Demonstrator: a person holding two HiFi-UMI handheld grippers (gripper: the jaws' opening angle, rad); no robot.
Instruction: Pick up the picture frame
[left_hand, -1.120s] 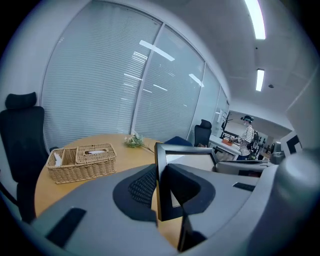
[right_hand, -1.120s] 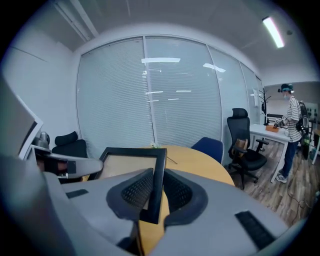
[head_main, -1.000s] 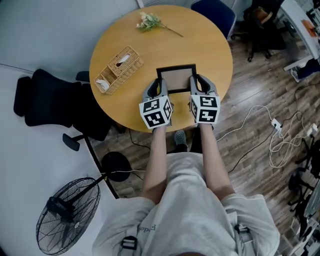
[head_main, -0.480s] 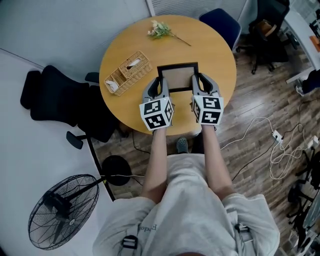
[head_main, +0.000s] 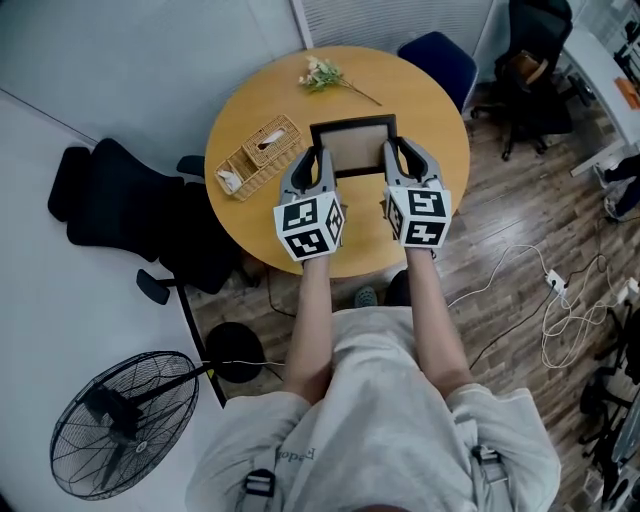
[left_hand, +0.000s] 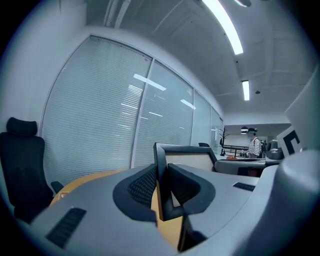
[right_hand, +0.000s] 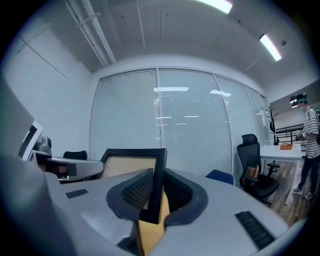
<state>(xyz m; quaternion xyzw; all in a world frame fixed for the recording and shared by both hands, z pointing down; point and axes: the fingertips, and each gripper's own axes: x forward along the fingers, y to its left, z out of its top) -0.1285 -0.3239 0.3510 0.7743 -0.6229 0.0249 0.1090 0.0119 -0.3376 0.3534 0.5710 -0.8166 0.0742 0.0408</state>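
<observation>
Far to the left of the picture frame (head_main: 352, 145) and lower in the head view, a round wire-caged fan (head_main: 125, 420). Between fan and frame, a black padded office chair (head_main: 120, 215) standing close to the rim of the round surface (head_main: 370, 245), with little gap on that side. Just left of the frame, a woven wicker basket (head_main: 258, 155), rectangular and two-part, lying on smooth honey-coloured wood. On the frame's left rail, the left gripper (head_main: 315, 160), its grey ribbed fingers (left_hand: 140, 186) clamped on the thin black moulding from either side. The frame itself rectangular, with a matte black border and a plain tan panel inside, held roughly level between both grippers over the far half of the surface. Beyond the frame's far left corner, a small sprig of pale flowers (head_main: 325, 73) near the rim, well apart. On the frame's right rail, the right gripper (head_main: 402, 158), fingers likewise closed on the black edge. Right of the frame, bare wood out to the curved rim, then open plank floor (head_main: 510, 220). A blue chair (head_main: 438, 55) beyond the far right corner, and loose white cables (head_main: 560, 300) farther right.
</observation>
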